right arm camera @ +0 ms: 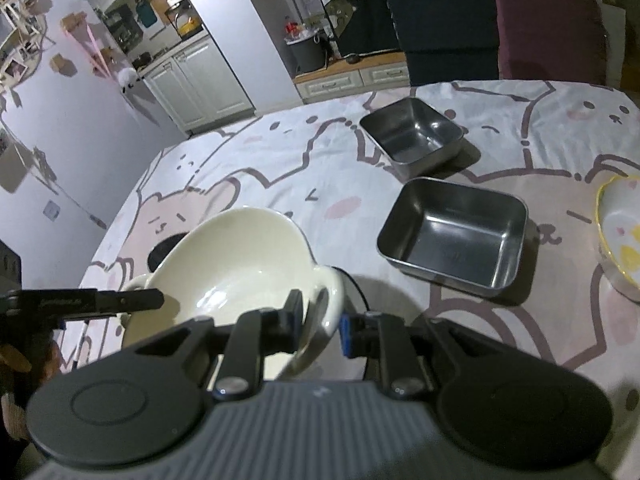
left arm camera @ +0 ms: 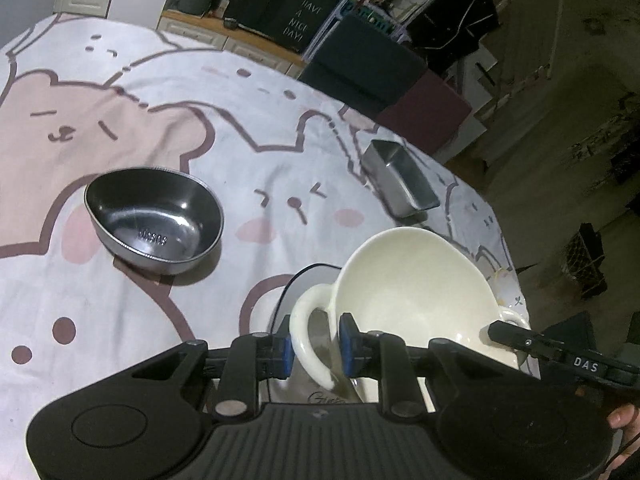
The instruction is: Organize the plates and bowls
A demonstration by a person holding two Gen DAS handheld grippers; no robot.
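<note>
A cream two-handled bowl (left arm camera: 412, 292) is held tilted above the table between both grippers. My left gripper (left arm camera: 316, 346) is shut on one loop handle (left arm camera: 306, 320). My right gripper (right arm camera: 322, 322) is shut on the other handle (right arm camera: 330, 300) of the same bowl (right arm camera: 236, 256). Each gripper's far finger shows in the other view, at the opposite handle. A round steel bowl (left arm camera: 154, 218) sits to the left in the left wrist view. Two rectangular steel dishes (right arm camera: 454, 234) (right arm camera: 414, 134) sit ahead of my right gripper; one shows in the left wrist view (left arm camera: 400, 178).
A bear-print tablecloth (left arm camera: 256, 128) covers the table. A yellow-rimmed patterned bowl (right arm camera: 620, 236) stands at the right edge. A dark flat object (left arm camera: 304, 280) lies under the cream bowl. Chairs (right arm camera: 496, 32) stand at the far side of the table.
</note>
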